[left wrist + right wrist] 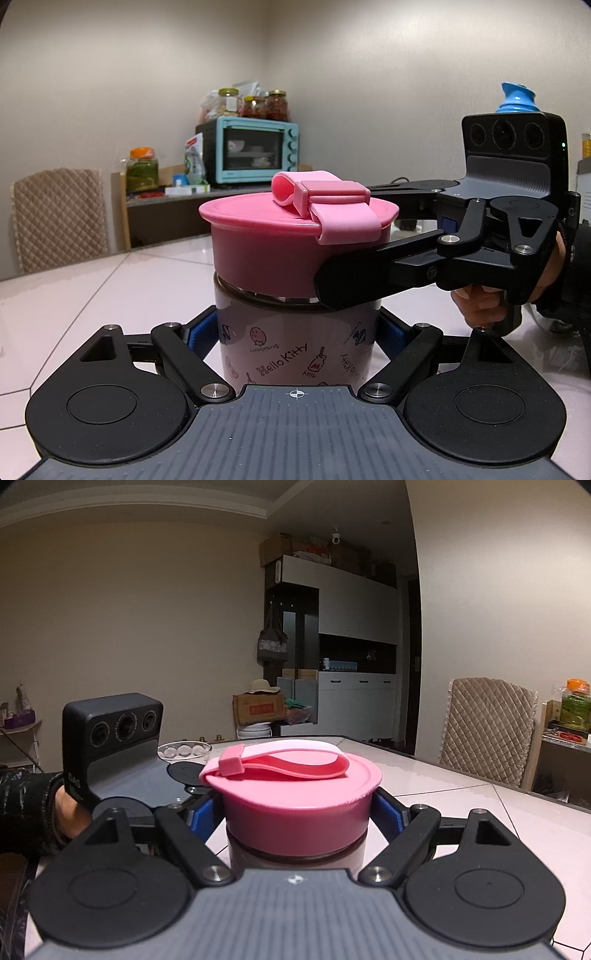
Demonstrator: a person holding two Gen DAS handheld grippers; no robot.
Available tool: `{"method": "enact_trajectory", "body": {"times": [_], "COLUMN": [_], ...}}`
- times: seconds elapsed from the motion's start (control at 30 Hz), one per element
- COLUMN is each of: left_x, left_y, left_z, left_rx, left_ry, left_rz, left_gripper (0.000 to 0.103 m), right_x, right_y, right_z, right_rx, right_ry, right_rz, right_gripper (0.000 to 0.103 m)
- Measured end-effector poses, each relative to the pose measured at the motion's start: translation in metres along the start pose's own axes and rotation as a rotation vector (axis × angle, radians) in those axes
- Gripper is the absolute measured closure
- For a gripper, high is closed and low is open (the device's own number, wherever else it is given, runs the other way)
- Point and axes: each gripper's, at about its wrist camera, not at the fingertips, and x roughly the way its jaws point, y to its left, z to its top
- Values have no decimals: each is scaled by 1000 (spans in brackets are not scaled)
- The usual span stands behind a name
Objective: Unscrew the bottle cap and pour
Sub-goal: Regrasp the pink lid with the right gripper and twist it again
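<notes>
The bottle (pixel 295 347) stands on the worktop (pixel 110 288). Your left claw (pixel 295 332) grips its body; your right claw (pixel 299 808) clamps the pink cap (pixel 295 794).

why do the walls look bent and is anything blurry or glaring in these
Fisheye lens: left wrist view bows the table edges and darkens its corners; bottle print is sharp, oven soft. Right wrist view curves the ceiling line, is dimmer; pink cap is clear, with faint sheen on the tabletop.
</notes>
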Motion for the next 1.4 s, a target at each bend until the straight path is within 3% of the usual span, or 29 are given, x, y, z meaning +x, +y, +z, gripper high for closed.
{"method": "enact_trajectory", "body": {"times": [0.3,0.5,0.83,1.4], "left_x": [-1,-1,-1,-2], "left_y": [-2,-2,-1,0], "left_z": [0,0,0,0], "left_rx": [-2,-2,-2,-2], "left_ry": [0,0,0,0], "left_rz": [-2,-2,-2,-2], "left_gripper": [13,13,13,13], "right_x": [-6,-14,-2,31], "right_y": [14,43,81,101], "right_z": [-10,-6,-6,-8], "right_rx": [-7,38,106,97], "right_ry": [34,16,20,5], "right_rz": [-70,-293,-486,-648], "right_gripper": [9,5,3,3]}}
